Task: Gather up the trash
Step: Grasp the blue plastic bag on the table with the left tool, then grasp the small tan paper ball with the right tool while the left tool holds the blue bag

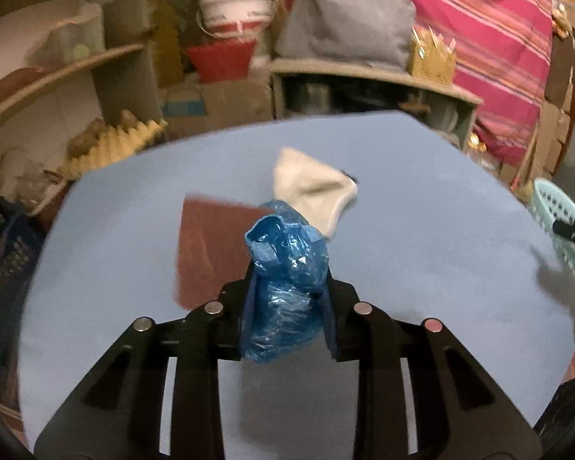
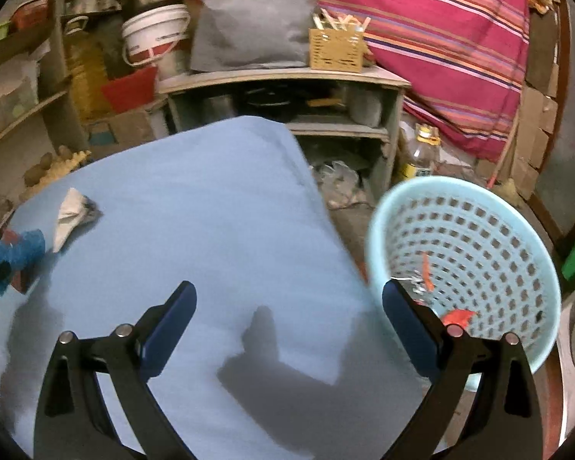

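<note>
Blue plastic wad (image 1: 287, 287) pinched between left jaws.

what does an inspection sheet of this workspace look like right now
surface: blue table top, shadows on its near part
job's things: blue plastic bag held in the left gripper; white crumpled paper and brown sheet lying on the table; pale blue basket at the table's right edge with red scraps inside
clutter: nothing seen on the table besides these
grippers: left gripper shut on the bag; right gripper open, empty
cables: nothing seen
surroundings: shelves, white bucket, striped cloth
</note>
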A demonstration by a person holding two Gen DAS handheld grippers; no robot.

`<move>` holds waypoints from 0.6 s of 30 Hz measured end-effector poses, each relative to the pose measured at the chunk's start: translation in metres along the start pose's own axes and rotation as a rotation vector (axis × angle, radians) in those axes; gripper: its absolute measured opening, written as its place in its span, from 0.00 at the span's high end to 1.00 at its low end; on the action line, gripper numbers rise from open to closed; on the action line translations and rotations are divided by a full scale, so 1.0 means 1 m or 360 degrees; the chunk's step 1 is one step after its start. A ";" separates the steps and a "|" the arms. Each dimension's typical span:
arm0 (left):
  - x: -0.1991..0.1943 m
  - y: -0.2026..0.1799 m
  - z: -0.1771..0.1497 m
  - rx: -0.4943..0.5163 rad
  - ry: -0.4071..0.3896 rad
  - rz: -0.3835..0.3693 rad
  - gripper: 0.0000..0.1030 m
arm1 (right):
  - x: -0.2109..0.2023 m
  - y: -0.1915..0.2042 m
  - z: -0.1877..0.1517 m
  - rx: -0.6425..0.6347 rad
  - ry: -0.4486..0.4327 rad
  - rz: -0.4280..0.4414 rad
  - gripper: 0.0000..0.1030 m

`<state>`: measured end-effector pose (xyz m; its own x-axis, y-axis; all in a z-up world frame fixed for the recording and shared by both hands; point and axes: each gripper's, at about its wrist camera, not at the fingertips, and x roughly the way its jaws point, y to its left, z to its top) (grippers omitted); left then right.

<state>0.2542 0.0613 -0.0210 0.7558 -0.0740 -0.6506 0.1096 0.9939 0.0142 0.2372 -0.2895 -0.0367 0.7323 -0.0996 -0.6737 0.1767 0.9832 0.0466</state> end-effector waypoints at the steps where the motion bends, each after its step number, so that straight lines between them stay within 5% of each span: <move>1: -0.005 0.009 0.002 -0.0021 -0.0023 0.0020 0.73 | 0.000 0.007 0.001 -0.0011 -0.0003 0.0013 0.07; 8: -0.006 0.073 0.005 -0.0225 -0.0019 0.0172 0.73 | 0.010 0.065 0.009 -0.0124 -0.0002 0.0104 0.07; 18: -0.010 0.123 0.007 -0.0369 -0.0039 0.0236 0.73 | 0.026 0.138 0.016 -0.0259 0.0014 0.0230 0.07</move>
<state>0.2646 0.1834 -0.0078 0.7681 0.0744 -0.6360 -0.1520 0.9860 -0.0682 0.2910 -0.1587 -0.0358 0.7366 0.0450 -0.6749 -0.0390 0.9990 0.0240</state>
